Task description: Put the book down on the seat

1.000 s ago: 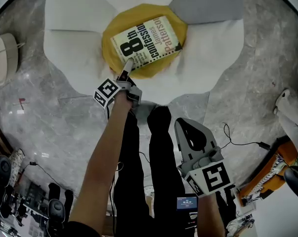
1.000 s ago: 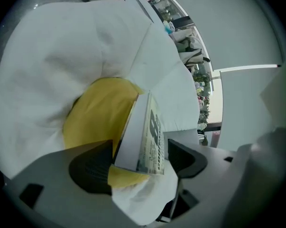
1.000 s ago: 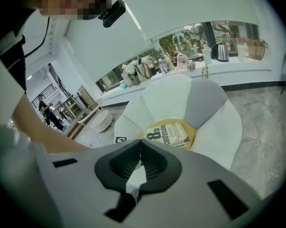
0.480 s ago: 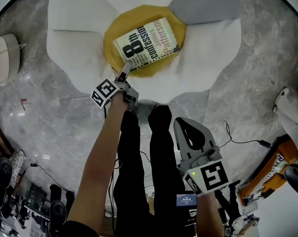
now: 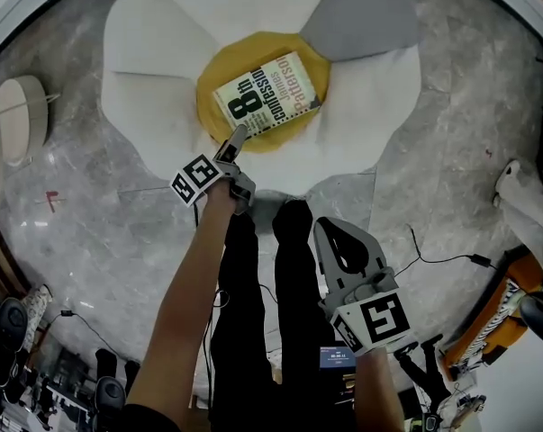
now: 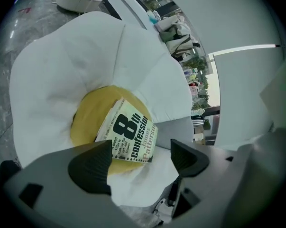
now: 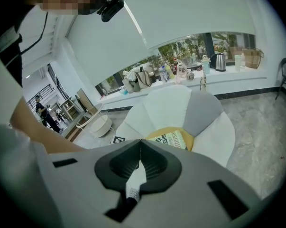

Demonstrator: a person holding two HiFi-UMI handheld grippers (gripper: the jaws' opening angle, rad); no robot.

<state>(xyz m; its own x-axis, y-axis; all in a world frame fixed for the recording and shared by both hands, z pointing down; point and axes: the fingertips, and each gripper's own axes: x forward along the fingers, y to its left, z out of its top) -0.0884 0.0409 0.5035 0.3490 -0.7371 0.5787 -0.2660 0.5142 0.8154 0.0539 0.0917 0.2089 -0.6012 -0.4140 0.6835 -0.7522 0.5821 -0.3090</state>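
1. Marble floor (image 5: 91,232) rings the seat (image 5: 163,106); the book (image 5: 269,93) lies flat on its yellow cushion (image 5: 212,84), with the left gripper (image 5: 235,139) drawn back to the cushion's near edge.
2. Left gripper view: the jaws have just been opening and now stand wide and empty, so the book looks released.
3. Right gripper view: the right gripper (image 7: 140,163) is pressed together, empty, well back from the cushion.

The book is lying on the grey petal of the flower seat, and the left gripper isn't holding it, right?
Not quite. The head view shows the book on the yellow middle cushion, not the grey petal. The rest is right: the left gripper isn't holding it; its jaws have just been opening and stand apart, nothing between them.
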